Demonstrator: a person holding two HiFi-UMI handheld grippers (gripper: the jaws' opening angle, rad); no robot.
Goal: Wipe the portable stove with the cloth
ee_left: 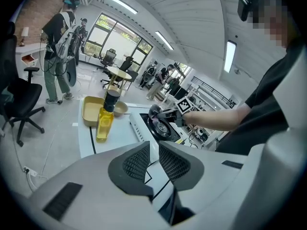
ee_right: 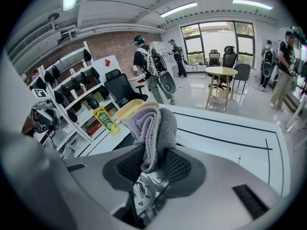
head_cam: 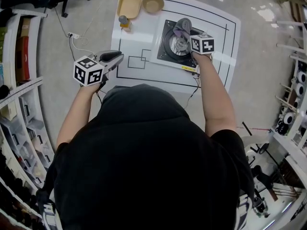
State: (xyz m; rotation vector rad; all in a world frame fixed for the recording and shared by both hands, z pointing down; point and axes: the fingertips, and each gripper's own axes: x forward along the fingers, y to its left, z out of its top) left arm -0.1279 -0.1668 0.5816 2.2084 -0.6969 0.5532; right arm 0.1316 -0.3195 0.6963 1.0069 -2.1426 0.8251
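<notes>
Open counter to the left of the stove, crowded far corner.

The bare white counter [head_cam: 139, 37] between the stove [head_cam: 165, 49] and the left edge is free for passing, and the left gripper [head_cam: 119, 57] hangs at its near-left edge. In the far left corner a bottle [head_cam: 124, 21], a tray [head_cam: 129, 5] and a bowl [head_cam: 153, 4] stand close together and block that approach. The right gripper [head_cam: 182, 30], its jaws closed on the cloth [head_cam: 183, 23], and its forearm fill the space over the burner and the stove's near edge. The strip right of the stove is bare.

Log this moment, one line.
right gripper: shut on grey folded cloth, over black portable stove | left gripper: empty, jaws slightly apart
</notes>
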